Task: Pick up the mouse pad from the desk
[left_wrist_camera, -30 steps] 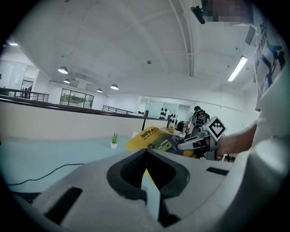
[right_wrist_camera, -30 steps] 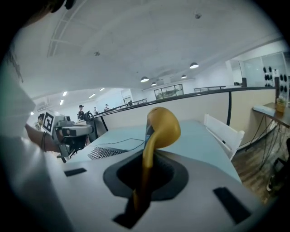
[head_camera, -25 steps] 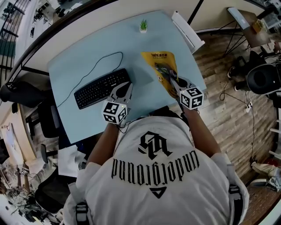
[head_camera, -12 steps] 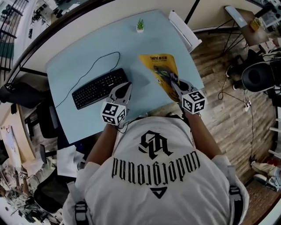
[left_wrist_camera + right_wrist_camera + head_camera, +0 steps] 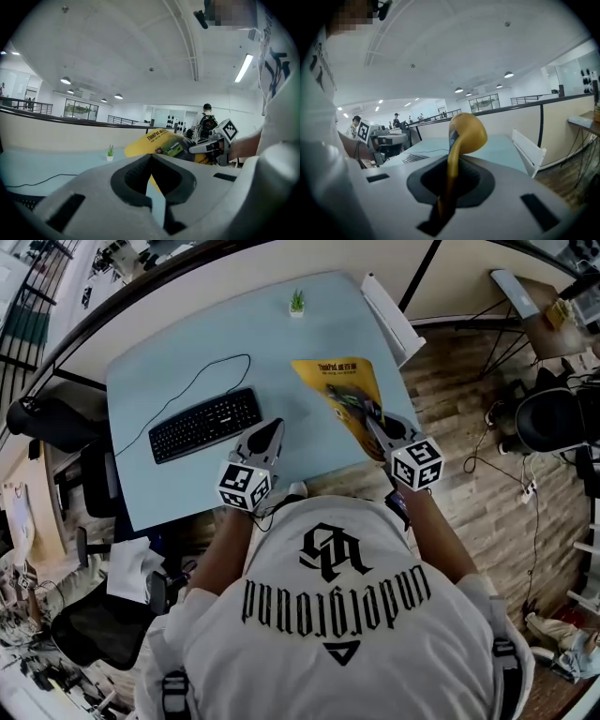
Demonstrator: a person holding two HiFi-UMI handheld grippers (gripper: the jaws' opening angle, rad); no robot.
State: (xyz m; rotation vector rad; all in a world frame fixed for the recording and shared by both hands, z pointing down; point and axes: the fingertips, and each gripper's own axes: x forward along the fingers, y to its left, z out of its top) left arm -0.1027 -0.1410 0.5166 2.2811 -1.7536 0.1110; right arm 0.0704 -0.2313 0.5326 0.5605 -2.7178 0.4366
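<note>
The right gripper (image 5: 373, 418) pinches one edge of the yellow mouse pad (image 5: 336, 381), which curls raised above the pale blue desk (image 5: 187, 352), beside the left gripper (image 5: 272, 429), jaws together and empty.

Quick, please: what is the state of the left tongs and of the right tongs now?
Left tongs: closed, holding nothing.
Right tongs: closed on the yellow mouse pad.
</note>
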